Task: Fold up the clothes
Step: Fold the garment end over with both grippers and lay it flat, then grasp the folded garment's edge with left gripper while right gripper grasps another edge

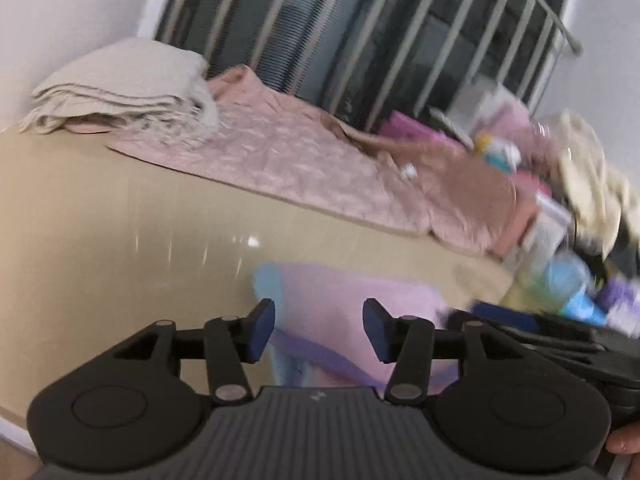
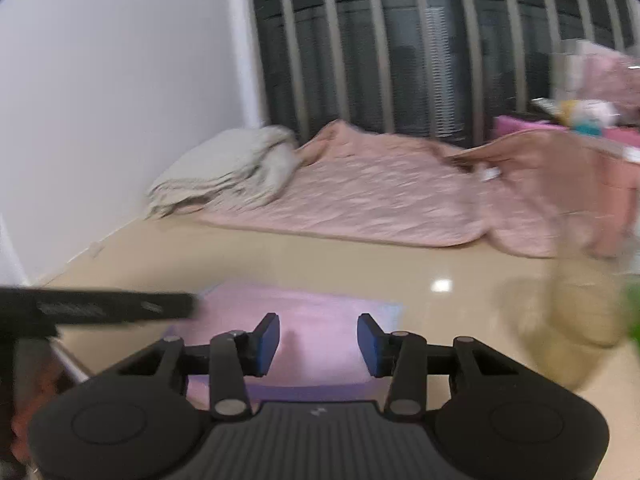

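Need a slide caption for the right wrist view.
Right gripper open above a folded pink garment on the beige floor.

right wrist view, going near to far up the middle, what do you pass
right gripper, jaws open with nothing between them → pale pink garment flat on the floor → bare beige floor → pink quilted blanket → dark window with pale vertical bars

We see glossy beige floor (image 2: 304, 256); crinkled pink quilt (image 2: 360, 200); soft lilac cloth (image 2: 312, 320); ribbed knit blanket (image 1: 120, 84); matt black plastic gripper (image 1: 319, 330), blue pads (image 1: 262, 330).
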The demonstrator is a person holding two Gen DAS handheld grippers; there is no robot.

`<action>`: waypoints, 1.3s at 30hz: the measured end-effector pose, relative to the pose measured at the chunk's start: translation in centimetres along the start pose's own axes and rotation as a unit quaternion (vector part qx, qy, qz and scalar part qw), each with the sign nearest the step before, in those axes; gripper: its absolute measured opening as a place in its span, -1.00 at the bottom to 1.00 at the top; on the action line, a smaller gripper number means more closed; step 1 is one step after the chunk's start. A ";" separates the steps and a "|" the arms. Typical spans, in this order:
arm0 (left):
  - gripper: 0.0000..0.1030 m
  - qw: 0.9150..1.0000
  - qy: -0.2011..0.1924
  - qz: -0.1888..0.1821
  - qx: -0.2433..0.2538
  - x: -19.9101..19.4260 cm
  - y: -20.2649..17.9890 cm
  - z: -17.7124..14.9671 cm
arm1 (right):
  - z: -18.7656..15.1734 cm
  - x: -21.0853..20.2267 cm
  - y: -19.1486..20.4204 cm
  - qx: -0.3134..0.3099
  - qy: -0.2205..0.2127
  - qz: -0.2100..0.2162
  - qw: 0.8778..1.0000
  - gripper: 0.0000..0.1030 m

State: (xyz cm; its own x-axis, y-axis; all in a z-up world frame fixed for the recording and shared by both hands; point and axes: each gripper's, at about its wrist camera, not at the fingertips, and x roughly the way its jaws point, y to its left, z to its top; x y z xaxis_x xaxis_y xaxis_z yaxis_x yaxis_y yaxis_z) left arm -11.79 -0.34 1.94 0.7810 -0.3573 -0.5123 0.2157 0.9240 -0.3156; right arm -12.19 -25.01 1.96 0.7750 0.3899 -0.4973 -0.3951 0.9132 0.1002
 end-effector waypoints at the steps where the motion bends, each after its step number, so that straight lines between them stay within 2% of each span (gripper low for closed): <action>1: -0.04 1.000 0.007 0.005 0.010 0.3 -0.4 -0.4 | -0.4 0.5 0.7 -0.013 0.007 -0.002 1.000 -0.20; 4: -0.02 0.999 0.031 0.021 0.010 -0.2 0.1 -1.4 | -2.2 0.2 1.3 -0.045 0.029 -0.027 0.998 -0.14; 7: 0.00 0.999 0.047 0.016 -0.009 -1.5 1.4 -1.3 | -2.3 -1.9 0.3 -0.015 0.035 -0.033 0.999 -0.11; 8: 0.06 0.999 0.036 0.010 -0.015 -1.9 1.5 -0.8 | -1.9 -2.9 0.0 -0.006 0.022 -0.032 0.999 -0.08; 9: 0.13 0.999 0.025 0.005 -0.020 -2.2 1.6 -0.4 | -1.6 -3.7 -0.3 0.002 0.007 -0.030 1.000 0.00; 10: 0.26 1.000 0.013 -0.001 -0.025 -2.6 1.7 0.1 | -1.2 -4.3 -0.6 0.008 -0.012 -0.025 1.000 0.23; 11: 0.31 1.000 0.002 -0.006 -0.030 -2.9 1.8 0.6 | -1.0 -4.4 -0.7 0.011 -0.022 -0.028 0.999 0.38; 12: 0.31 0.999 -0.006 -0.006 -0.032 -3.0 1.7 0.9 | -1.0 -3.9 -0.7 0.009 -0.021 -0.039 0.999 0.38; 15: 0.31 1.000 -0.005 0.027 -0.014 -1.5 0.4 1.0 | -0.8 -2.2 -0.6 0.001 -0.017 -0.072 0.997 0.38; 17: 0.31 1.000 0.002 0.016 -0.015 -1.4 0.1 0.4 | -1.1 -1.8 -0.4 -0.003 -0.015 -0.084 0.996 0.38; 19: 0.31 1.000 0.008 0.006 -0.018 -1.6 0.1 -0.2 | -1.5 -1.9 -0.7 0.000 -0.013 -0.073 0.997 0.38; 21: 0.31 1.000 0.008 0.016 -0.017 -1.6 0.2 -0.3 | -1.7 -1.8 -1.1 0.010 -0.008 -0.059 0.998 0.38; 24: 0.31 0.999 0.002 0.025 -0.021 -1.4 0.6 0.3 | -1.7 -1.4 -1.8 0.018 -0.003 -0.069 0.997 0.38; 27: 0.31 1.000 -0.009 0.014 -0.011 -0.3 0.5 1.6 | -1.8 -1.4 -1.5 0.023 -0.004 -0.067 0.997 0.38; 31: 0.31 0.999 0.017 0.016 -0.024 2.5 0.8 2.6 | -1.9 -1.1 -1.3 0.006 -0.001 -0.074 0.997 0.38; 33: 0.30 0.998 0.037 -0.006 -0.053 3.4 1.5 2.5 | -2.1 -1.0 -1.3 0.000 0.002 -0.078 0.997 0.38; 34: 0.21 0.996 0.046 -0.015 -0.069 3.8 1.8 2.3 | -2.2 -1.0 -1.4 0.002 0.005 -0.079 0.997 0.38; 35: -0.06 0.995 0.051 -0.019 -0.082 4.0 2.0 2.2 | -2.3 -1.0 -1.6 0.005 0.008 -0.079 0.997 0.38; 37: -0.43 0.994 0.052 -0.024 -0.097 4.3 2.4 2.0 | -2.4 -0.9 -2.0 0.014 0.010 -0.080 0.997 0.38; 39: -0.56 0.991 0.050 -0.036 -0.123 4.3 3.1 2.0 | -2.5 -0.8 -2.3 0.023 0.012 -0.079 0.997 0.38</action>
State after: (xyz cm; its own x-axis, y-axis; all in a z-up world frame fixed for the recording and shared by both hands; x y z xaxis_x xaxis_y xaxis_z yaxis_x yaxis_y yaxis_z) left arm -6.59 1.28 0.30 0.7043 -0.4436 -0.5543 0.1096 0.8394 -0.5324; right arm -13.11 -27.77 -0.03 0.8134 0.2383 -0.5307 -0.2455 0.9677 0.0583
